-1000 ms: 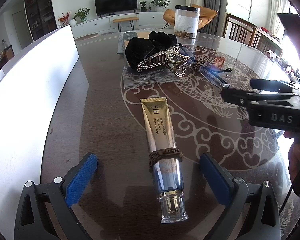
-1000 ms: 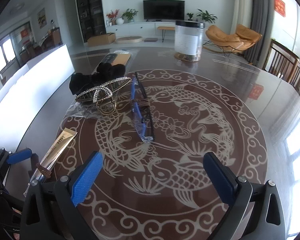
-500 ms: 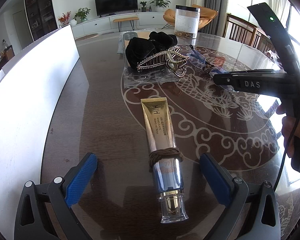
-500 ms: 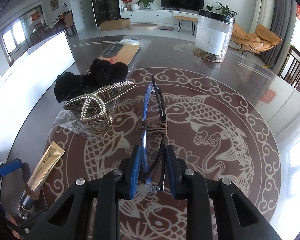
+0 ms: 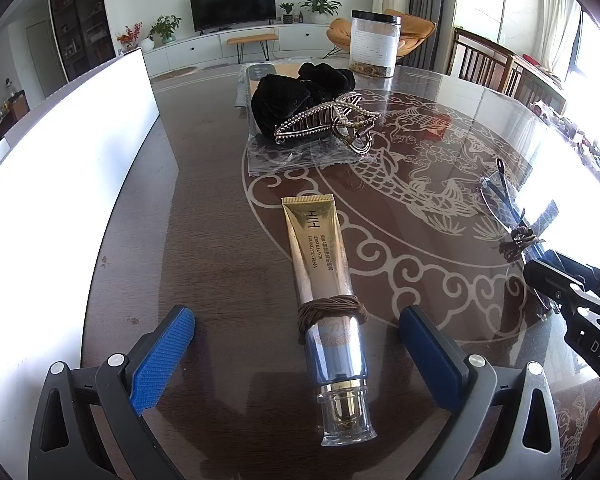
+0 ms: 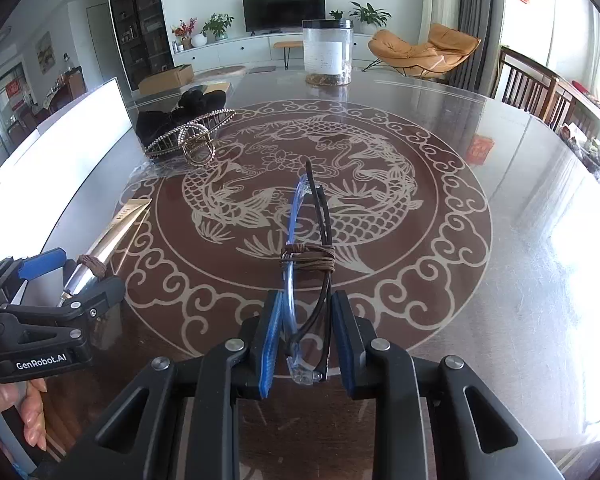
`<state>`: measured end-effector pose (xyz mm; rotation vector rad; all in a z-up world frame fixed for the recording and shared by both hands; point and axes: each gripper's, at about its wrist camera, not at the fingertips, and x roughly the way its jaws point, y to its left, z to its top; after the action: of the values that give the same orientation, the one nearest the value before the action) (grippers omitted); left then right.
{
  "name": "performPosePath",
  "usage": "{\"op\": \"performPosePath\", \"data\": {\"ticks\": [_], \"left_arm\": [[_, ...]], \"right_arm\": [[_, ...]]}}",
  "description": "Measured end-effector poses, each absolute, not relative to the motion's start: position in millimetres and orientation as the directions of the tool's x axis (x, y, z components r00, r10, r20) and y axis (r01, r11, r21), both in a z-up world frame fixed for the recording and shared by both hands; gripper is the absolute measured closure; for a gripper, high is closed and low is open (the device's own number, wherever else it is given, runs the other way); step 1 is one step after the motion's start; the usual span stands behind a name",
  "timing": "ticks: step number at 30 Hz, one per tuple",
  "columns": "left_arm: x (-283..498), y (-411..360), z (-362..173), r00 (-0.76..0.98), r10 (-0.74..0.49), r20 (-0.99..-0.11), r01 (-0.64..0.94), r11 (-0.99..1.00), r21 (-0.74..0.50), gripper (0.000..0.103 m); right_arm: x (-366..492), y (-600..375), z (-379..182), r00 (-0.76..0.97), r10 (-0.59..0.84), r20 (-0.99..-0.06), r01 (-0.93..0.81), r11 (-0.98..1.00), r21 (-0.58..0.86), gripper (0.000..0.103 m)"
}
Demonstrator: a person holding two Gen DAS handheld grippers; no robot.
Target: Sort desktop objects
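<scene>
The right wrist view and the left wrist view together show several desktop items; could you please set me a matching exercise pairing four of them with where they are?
Things:
1. folded glasses
2. cream tube
3. pearl hair claw
4. clear jar

Places:
A. far edge of the table, standing upright
B. between the right gripper's jaws
C. resting against the black scrunchie
D. lying between the left gripper's wide-open jaws

Pairs: 1-B, 2-D, 3-C, 4-A
</scene>
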<state>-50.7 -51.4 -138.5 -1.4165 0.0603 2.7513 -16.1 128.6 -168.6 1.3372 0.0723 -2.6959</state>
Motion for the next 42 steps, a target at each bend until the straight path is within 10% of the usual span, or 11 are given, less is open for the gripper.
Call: {"op": "performPosePath", "data": {"ticks": [3,15,42], "left_arm": [[-50.8,-51.4,-138.4,-0.58,0.023,-0.814,-0.059,-0.998,0.013,0.0],[-51.0,-51.3,-138.3,-0.58,0.023,-0.814,-0.059,-0.998,0.013,0.0],[-51.2,-51.0,-138.8,-0.581,0.023,-0.814,-0.058,-0.998,0.013,0.0]], "right_arm": [[-18.4,129.9,-169.9,-0.614,-0.098,-0.784,0.122,-0.992,0.028,0.033],[-31.1,114.0,-179.9,-0.587,-0.048,-0.808,0.118,-0.993,-0.027,0.005],[-33.3,117.8,-182.4,-0.578,-0.049,-0.815,0.103,-0.995,-0.013,0.0]]}}
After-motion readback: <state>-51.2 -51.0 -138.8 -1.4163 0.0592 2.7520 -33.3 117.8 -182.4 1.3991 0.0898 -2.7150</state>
